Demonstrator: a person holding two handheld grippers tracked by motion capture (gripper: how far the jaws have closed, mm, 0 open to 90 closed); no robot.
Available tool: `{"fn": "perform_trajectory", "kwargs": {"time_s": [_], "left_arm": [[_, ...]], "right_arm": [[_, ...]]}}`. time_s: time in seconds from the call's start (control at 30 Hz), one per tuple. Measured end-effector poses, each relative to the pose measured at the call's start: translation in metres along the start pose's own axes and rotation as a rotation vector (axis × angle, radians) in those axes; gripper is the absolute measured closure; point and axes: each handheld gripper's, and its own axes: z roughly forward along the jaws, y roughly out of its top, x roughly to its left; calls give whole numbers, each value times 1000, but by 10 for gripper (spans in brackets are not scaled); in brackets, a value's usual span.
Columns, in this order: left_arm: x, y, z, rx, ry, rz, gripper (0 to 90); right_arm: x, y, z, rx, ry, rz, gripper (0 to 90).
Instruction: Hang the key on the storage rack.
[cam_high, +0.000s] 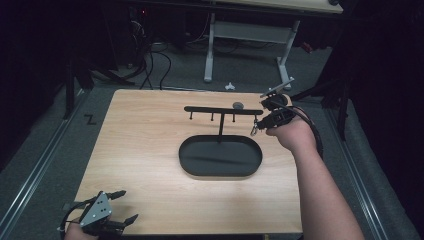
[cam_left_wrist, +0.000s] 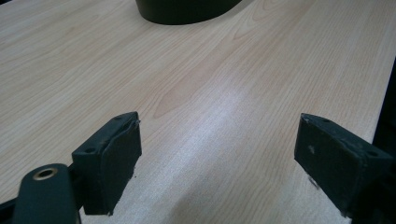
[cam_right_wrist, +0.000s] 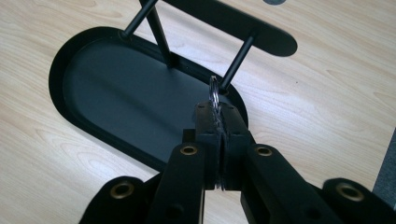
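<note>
A small metal key ring (cam_right_wrist: 214, 94) is pinched edge-on between the pressed-together pads of the right claw (cam_right_wrist: 218, 122); in the right gripper view it sits at centre frame, its top just beside the outermost peg (cam_right_wrist: 237, 62) of a black stand (cam_high: 221, 111). In the high view the ring (cam_high: 254, 131) hangs at centre right, just below the right end of the stand's crossbar and above the right rim of the oval black tray (cam_high: 186, 160) that forms its base. We judge the step in hand to be the hanging of the ring on that end peg. The next move calls for threading the ring's opening over the peg tip, then parting the pads. The right hand (cam_high: 292, 134) reaches in from lower right, forearm angled up the frame, the claw pointing left toward the crossbar. The left claw (cam_high: 121, 206) rests at lower left on the bench (cam_high: 145, 140), its pads spread wide and holding nothing.
</note>
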Motion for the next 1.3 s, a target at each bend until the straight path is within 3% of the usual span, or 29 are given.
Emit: {"fn": "perform_trajectory", "kwargs": {"time_s": [0.6,1.3], "left_arm": [[0,0,1,3,-6,0,154],[0,0,1,1,-7,1,153]], "right_arm": [[-9,11,8,21,-22,37,879],[-8,16,1,-10,-49,55,843]]}}
